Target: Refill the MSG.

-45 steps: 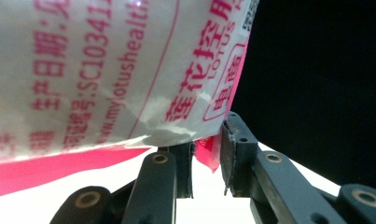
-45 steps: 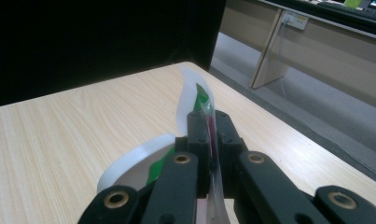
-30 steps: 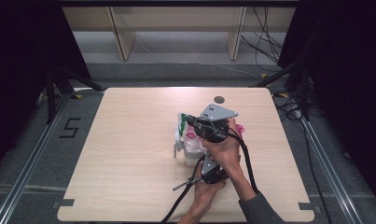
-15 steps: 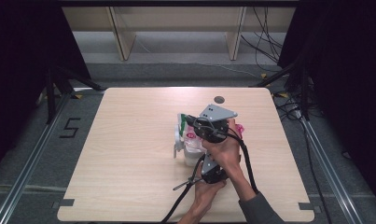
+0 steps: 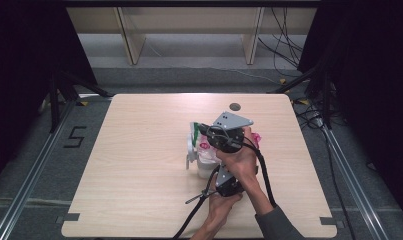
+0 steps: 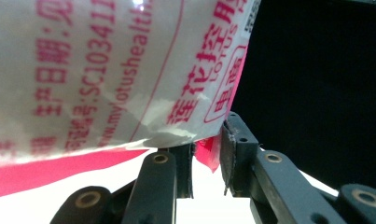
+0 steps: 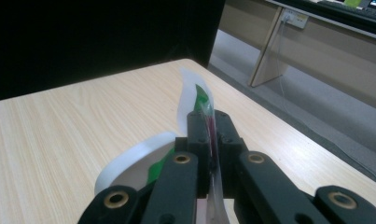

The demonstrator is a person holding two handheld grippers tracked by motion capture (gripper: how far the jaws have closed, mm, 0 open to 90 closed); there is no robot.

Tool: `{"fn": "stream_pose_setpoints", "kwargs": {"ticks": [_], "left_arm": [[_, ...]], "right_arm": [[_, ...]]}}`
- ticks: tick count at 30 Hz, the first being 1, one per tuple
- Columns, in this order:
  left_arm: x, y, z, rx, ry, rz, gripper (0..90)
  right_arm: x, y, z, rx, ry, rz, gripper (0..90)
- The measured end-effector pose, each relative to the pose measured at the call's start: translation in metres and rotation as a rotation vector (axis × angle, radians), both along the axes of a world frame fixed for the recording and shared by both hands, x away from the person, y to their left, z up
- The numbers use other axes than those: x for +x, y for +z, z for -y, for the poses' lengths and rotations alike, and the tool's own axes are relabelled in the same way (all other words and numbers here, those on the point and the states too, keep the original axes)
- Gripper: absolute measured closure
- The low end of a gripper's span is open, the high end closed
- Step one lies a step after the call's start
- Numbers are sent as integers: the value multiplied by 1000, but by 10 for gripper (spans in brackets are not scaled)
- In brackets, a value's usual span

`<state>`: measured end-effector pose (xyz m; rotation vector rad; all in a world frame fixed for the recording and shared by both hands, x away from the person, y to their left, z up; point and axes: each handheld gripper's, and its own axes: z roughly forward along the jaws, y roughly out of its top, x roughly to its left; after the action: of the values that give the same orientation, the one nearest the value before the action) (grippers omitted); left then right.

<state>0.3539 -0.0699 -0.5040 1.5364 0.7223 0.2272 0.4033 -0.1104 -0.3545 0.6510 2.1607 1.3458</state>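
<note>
Risk sits in the pouch (image 5: pixel 207 150), held up near the table's (image 5: pixel 139 200) middle with the right gripper (image 7: pixel 209 140) pinching its green edge and the left gripper (image 6: pixel 206 154) nipping a pink corner, so uneven pulling could tear the film.

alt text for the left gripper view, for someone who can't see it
The left tool pinches the lower edge of a white plastic packet printed with pink Chinese text, its two black jaws nearly closed on the film. The packet hangs close over the camera, with a dark background at the right.
</note>
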Motion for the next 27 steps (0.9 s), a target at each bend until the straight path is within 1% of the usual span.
{"fn": "stream_pose_setpoints", "kwargs": {"ticks": [1, 2, 3, 4, 5, 6, 7, 8, 9, 10, 11, 12, 13, 15, 17, 18, 19, 20, 21, 24, 25, 26, 27], "left_arm": [[0, 0, 0, 8, 1, -5, 756], [0, -1, 1, -9, -2, -4, 756], [0, -1, 0, -4, -2, -15, 755], [-1, 0, 0, 2, -1, -20, 755], [0, 0, 0, 0, -2, -17, 756], [0, -1, 0, -12, -2, -5, 755], [0, -1, 0, -13, -3, -3, 755], [0, -1, 0, -10, -3, -1, 755], [0, 0, 0, -8, -1, -2, 756], [0, 0, 0, -8, -2, -1, 755], [0, 0, 0, -9, -2, -1, 755], [-1, 1, 0, 9, 4, -8, 755], [0, 0, 1, -14, -4, 0, 756], [0, 0, 1, -14, -2, -4, 755], [-1, -1, 1, -26, -2, -5, 755], [-1, 0, 1, -23, -2, -3, 755], [0, 0, 1, -18, 1, 4, 755], [-2, 1, 0, 2, 5, -9, 755], [-2, 1, 0, 4, 2, -9, 755], [-2, 1, 0, 5, 3, -8, 755], [-1, 0, 1, -8, 4, -4, 755], [-1, 0, 1, -13, 4, -1, 755], [-2, 0, 1, -13, 3, -2, 754]], "right_arm": [[-2, 0, 0, 7, -2, -22, 884], [0, 0, 0, -3, 1, -2, 885], [1, -2, 0, 4, -8, -2, 885], [2, -2, 1, -12, -1, 0, 884], [0, -3, 0, 12, -17, -41, 884], [1, -2, -1, 2, -6, -24, 884], [0, -2, -2, 8, -5, -25, 884], [0, -1, 0, 2, 2, -10, 884], [-1, 0, 0, 9, -5, -16, 885], [-1, 0, 0, 29, -19, -24, 884], [-1, -1, -1, 31, -20, -20, 884], [-2, 0, -1, 20, -13, -34, 884], [-2, -1, -2, 10, -4, -30, 884], [0, -2, -2, 4, -8, 0, 884], [0, -2, -2, 7, -3, -32, 884], [-1, -2, -2, 1, -1, -23, 884], [-1, -2, -2, 7, -12, -8, 884], [-1, -1, -2, 10, -9, -14, 884], [-2, -1, -2, 13, -2, -36, 884], [-2, -1, -2, 10, 2, -23, 884], [-2, -1, -2, 4, 2, -20, 883], [-1, -1, -1, 8, -5, -4, 883], [0, -1, -1, 7, -6, -11, 884]]}}
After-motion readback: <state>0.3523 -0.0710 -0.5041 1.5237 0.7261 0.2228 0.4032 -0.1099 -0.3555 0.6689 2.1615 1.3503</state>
